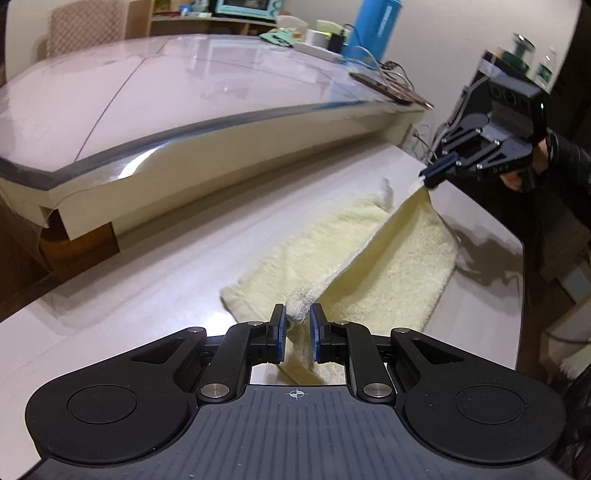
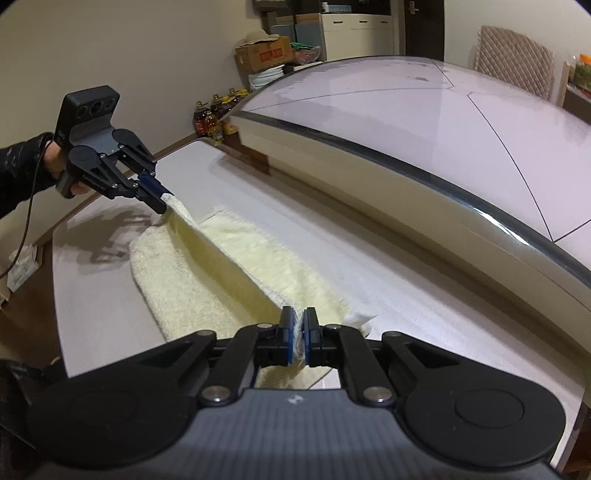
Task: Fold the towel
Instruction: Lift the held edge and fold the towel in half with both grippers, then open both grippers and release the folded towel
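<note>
Jaws of left gripper and right gripper: both pinched on towel corners, edge lifted taut for folding over worktop.

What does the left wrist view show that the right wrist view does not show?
Only the left wrist view: a blue bottle and a teal oven behind the big table.

Only the right wrist view: a cardboard box and oil bottles by the wall.

Both: the towel on the low table, one edge lifted between the left gripper and right gripper, each shut on it.
</note>
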